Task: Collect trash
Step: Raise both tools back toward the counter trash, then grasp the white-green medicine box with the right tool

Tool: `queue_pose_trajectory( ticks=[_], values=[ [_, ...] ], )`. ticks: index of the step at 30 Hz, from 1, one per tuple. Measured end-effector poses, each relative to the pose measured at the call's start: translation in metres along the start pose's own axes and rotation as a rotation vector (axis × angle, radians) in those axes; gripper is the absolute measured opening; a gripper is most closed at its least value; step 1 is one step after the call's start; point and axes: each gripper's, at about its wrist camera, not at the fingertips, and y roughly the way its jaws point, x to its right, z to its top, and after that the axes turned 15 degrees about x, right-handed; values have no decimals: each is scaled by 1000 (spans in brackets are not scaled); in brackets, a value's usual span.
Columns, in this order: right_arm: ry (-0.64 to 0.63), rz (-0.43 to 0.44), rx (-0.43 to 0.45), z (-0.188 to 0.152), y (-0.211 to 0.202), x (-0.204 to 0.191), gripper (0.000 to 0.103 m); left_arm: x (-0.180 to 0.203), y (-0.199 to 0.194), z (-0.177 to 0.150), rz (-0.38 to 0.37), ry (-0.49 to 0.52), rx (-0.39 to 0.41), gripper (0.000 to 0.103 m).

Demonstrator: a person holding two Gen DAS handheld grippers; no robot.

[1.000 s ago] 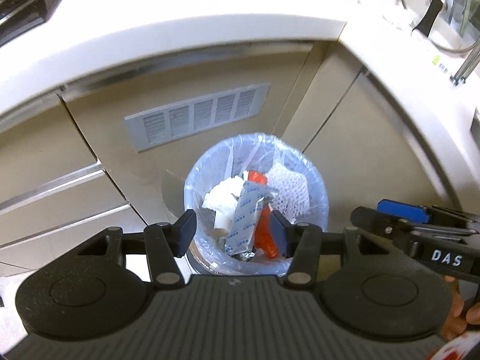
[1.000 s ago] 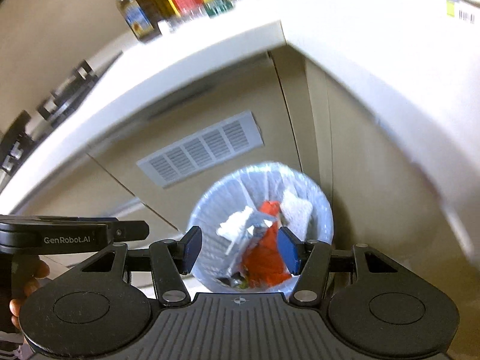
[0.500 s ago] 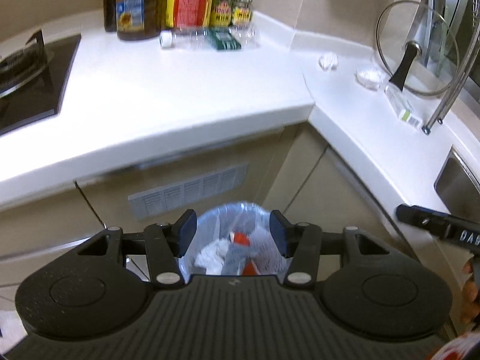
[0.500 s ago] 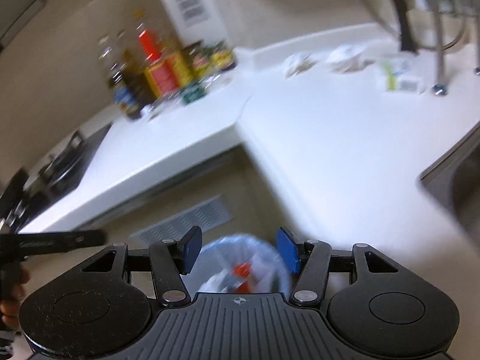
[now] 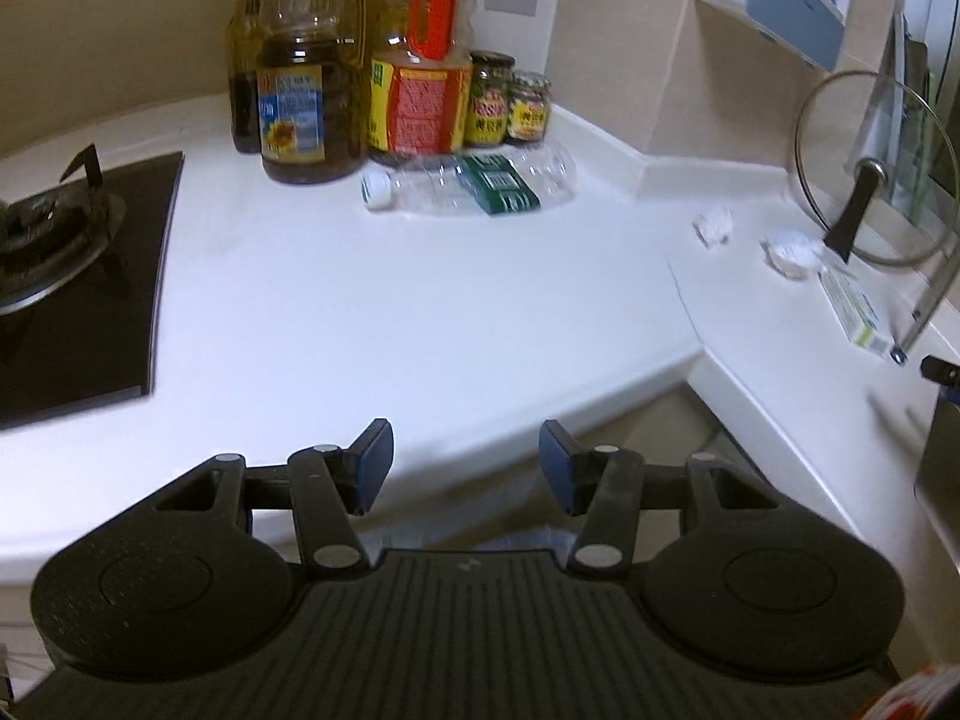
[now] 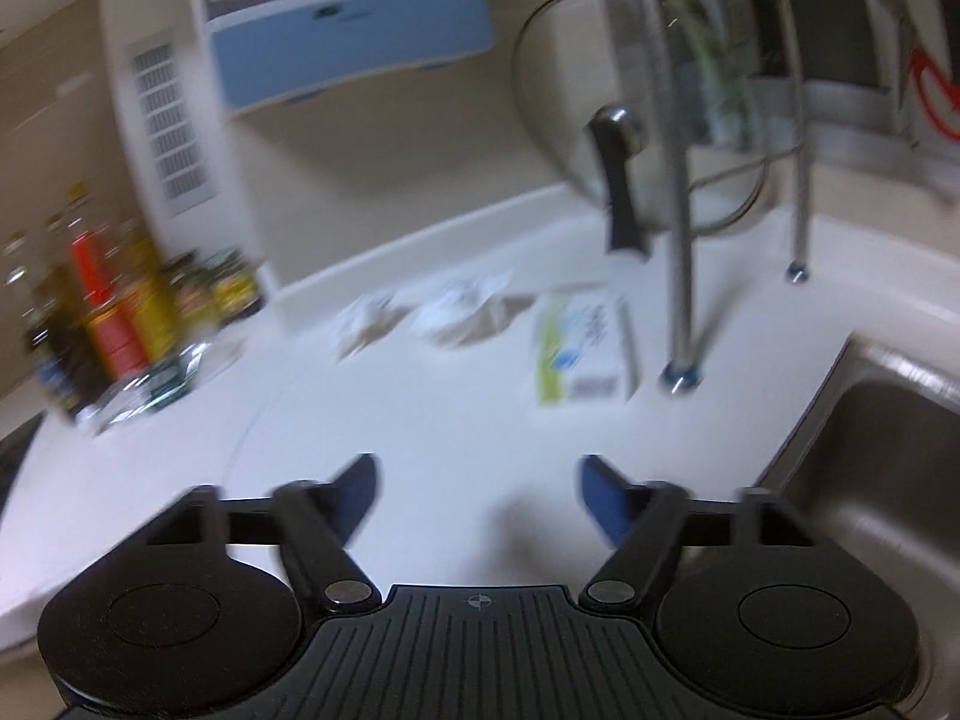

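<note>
An empty clear plastic bottle (image 5: 468,186) with a green label lies on its side on the white counter (image 5: 420,312), in front of the jars. Two crumpled white paper wads (image 5: 714,227) (image 5: 792,249) and a small white-and-green carton (image 5: 852,306) lie further right. My left gripper (image 5: 465,462) hangs open above the counter's front edge, nothing between its fingers. In the blurred right wrist view my right gripper (image 6: 477,492) is over the counter with its jaws opening and empty; the carton (image 6: 585,348) and the wads (image 6: 462,306) (image 6: 360,324) lie ahead of it.
Oil bottles and jars (image 5: 372,90) stand at the back corner. A gas hob (image 5: 72,276) is at the left. A glass pan lid (image 5: 870,168) leans in a metal rack (image 6: 678,192) at the right, beside a steel sink (image 6: 888,468). A blue wall box (image 6: 354,30) hangs above.
Both grippers rose from over the lined trash bin below the counter and tilted up to face the countertop. The right gripper swung right toward the sink side and its jaws widened.
</note>
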Motion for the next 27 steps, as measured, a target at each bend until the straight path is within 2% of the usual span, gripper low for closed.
queue_pose_trajectory(
  ticks=[7, 15, 27],
  values=[
    [-30, -74, 42, 8, 53, 17, 80, -11, 34, 23, 6, 25, 5, 50],
    [-28, -152, 18, 5, 110, 33, 80, -23, 63, 34, 12, 38, -7, 50],
    [-65, -226, -33, -2, 149, 37, 80, -28, 90, 35, -3, 55, -37, 51]
  ],
)
